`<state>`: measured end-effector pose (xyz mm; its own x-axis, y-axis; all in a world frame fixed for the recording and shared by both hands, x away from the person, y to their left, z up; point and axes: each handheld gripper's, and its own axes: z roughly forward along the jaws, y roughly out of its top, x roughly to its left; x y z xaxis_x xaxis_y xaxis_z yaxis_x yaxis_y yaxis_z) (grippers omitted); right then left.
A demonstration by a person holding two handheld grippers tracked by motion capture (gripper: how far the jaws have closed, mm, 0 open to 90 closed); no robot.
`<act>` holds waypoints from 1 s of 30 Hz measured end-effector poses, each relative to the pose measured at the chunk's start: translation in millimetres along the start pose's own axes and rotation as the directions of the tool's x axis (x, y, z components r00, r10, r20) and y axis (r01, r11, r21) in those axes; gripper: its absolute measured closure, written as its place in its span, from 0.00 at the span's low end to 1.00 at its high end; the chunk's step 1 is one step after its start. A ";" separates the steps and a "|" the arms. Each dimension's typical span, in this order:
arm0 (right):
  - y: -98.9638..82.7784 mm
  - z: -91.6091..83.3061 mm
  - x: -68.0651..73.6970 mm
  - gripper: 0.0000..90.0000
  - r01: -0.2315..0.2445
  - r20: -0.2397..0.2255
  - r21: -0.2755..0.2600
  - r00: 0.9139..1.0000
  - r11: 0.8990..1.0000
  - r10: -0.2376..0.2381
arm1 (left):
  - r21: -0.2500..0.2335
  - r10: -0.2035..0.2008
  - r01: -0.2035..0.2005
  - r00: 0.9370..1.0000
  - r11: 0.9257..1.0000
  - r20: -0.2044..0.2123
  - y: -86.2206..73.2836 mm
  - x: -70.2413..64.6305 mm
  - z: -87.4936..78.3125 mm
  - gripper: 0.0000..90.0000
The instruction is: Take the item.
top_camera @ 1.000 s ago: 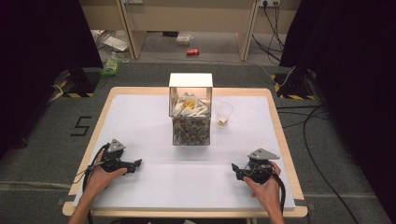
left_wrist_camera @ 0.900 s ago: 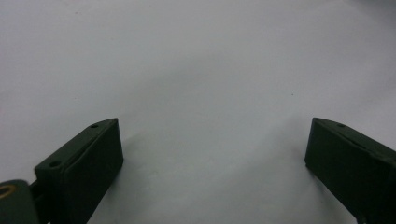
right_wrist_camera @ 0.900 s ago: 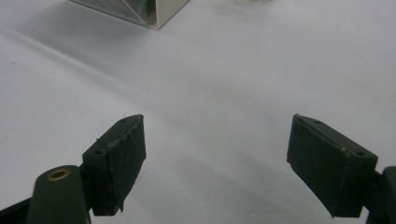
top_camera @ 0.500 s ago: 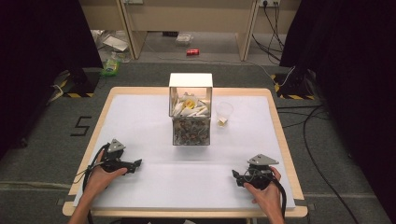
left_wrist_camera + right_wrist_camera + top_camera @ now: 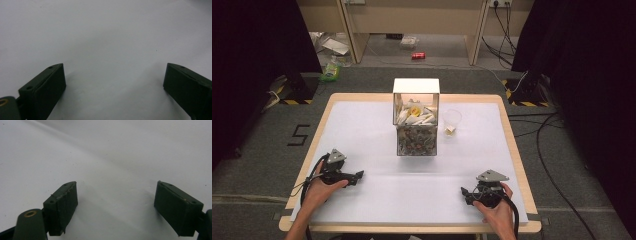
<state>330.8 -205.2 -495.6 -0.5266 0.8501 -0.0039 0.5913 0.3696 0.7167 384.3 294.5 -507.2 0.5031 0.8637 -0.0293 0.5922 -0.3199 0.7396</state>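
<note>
Box (image 5: 416, 120), a clear-walled cube with a white top frame, stands upright at the middle of the tabletop (image 5: 362, 130), toward its far half, and is packed with pale wrapped pieces and one yellow bit near the top. Just beside it on the right stands a small clear cup (image 5: 452, 121) with a little tan piece at its bottom; whether cup and box touch cannot be told. Both tools rest low near the front edge of the white surface, well apart from the box and from each other. At the near left, the left tool (image 5: 358, 175) sits in the person's left hand (image 5: 319, 186), its jaws pointing rightward across the sheet. At the near right, the right tool (image 5: 465, 193) is in the right hand (image 5: 494, 210), jaws pointing leftward, a grey three-cornered plate on top. In the left gripper view the left tool (image 5: 113, 75) is released, jaws spread wide over bare white surface. In the right gripper view the right tool (image 5: 116, 192) is likewise released, with nothing between its jaws.
</note>
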 end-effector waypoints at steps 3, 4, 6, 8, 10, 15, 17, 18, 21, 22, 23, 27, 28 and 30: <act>-1.9 0.2 0.8 0.19 0.000 -0.003 -0.011 1.000 1.000 0.000 | 0.000 0.000 0.000 1.000 1.000 0.000 0.0 0.0 0.0 0.04; -3.2 0.7 1.3 0.18 0.002 -0.002 -0.019 1.000 1.000 -0.002 | 0.000 -0.002 0.002 1.000 1.000 0.001 -0.1 -0.2 0.0 0.04; -3.4 0.6 1.8 0.18 0.005 0.001 -0.019 1.000 1.000 -0.005 | 0.000 -0.001 0.001 1.000 1.000 0.000 -0.1 -0.1 0.0 0.04; -3.5 0.3 2.3 0.18 0.003 0.003 -0.017 1.000 1.000 -0.003 | 0.001 0.000 0.000 1.000 1.000 0.000 0.0 -0.2 0.0 0.04; -3.6 0.4 2.3 0.18 0.004 0.004 -0.017 1.000 1.000 -0.004 | 0.001 0.000 0.000 1.000 1.000 0.000 0.0 -0.2 0.0 0.04; -3.8 0.5 2.3 0.18 0.003 0.003 -0.019 1.000 1.000 -0.003 | 0.001 0.001 -0.001 1.000 1.000 -0.001 0.0 -0.3 0.0 0.04; -3.8 0.6 2.2 0.18 0.004 0.003 -0.019 1.000 1.000 -0.004 | 0.001 0.001 -0.001 1.000 1.000 -0.001 0.0 -0.3 0.0 0.04; -3.9 0.7 2.3 0.18 0.004 0.004 -0.020 1.000 1.000 -0.004 | 0.001 0.000 0.000 1.000 1.000 -0.001 0.0 -0.4 0.1 0.04; -3.8 0.6 2.3 0.18 0.003 0.004 -0.019 1.000 1.000 -0.003 | 0.001 0.000 0.000 1.000 1.000 -0.001 0.0 -0.4 0.1 0.04; -3.8 0.7 2.3 0.18 0.004 0.004 -0.020 1.000 1.000 -0.004 | 0.001 0.000 0.000 1.000 1.000 -0.001 0.0 -0.3 0.0 0.04; -3.8 0.6 2.3 0.18 0.004 0.004 -0.019 1.000 1.000 -0.004 | 0.001 0.000 0.000 1.000 1.000 -0.001 0.0 -0.3 0.0 0.04; -3.9 0.7 2.3 0.18 0.004 0.004 -0.019 1.000 1.000 -0.004 | 0.001 0.001 -0.001 1.000 1.000 -0.001 0.0 -0.3 0.1 0.04; -3.9 0.7 2.3 0.18 0.004 0.004 -0.019 1.000 1.000 -0.004 | 0.001 0.000 0.000 1.000 1.000 -0.001 -0.1 -0.4 0.1 0.04; -3.9 0.8 2.4 0.18 0.004 0.005 -0.021 1.000 1.000 -0.004 | 0.001 0.000 0.000 1.000 1.000 -0.001 -0.1 -0.3 0.0 0.04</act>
